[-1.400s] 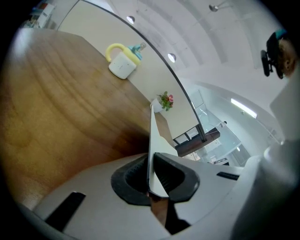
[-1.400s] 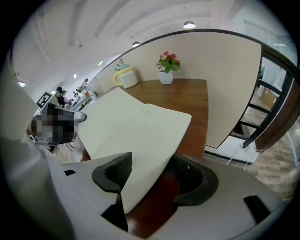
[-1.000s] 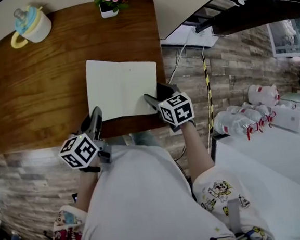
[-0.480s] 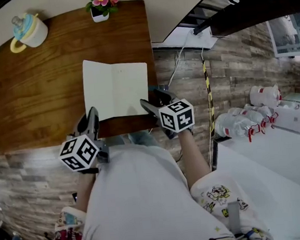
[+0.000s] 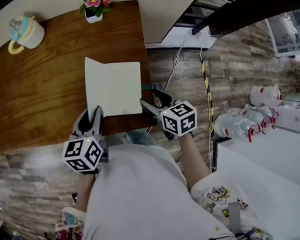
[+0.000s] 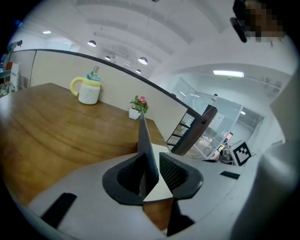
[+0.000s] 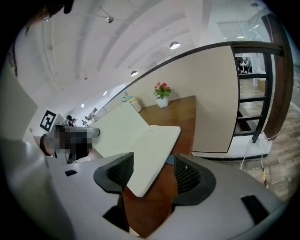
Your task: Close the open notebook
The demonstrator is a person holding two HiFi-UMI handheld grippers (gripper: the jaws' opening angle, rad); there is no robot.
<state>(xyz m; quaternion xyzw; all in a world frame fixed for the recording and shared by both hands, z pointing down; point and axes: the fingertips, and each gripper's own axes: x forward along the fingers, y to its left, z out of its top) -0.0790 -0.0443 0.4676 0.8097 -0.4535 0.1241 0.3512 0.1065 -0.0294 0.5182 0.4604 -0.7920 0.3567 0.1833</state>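
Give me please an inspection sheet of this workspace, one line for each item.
Surface: wooden table, brown top.
Job's things: notebook open, left half lifted on edge.
Clutter: cup and flower pot at the far edge.
Grippers: left gripper, jaws just opening, raised cover between them, not pinched; right gripper, jaws wide, just closing slightly, notebook corner between them, not gripped.
Cables: white cable on the floor beside the table.
Surroundings: stone-pattern floor, staircase, pack of bottles.
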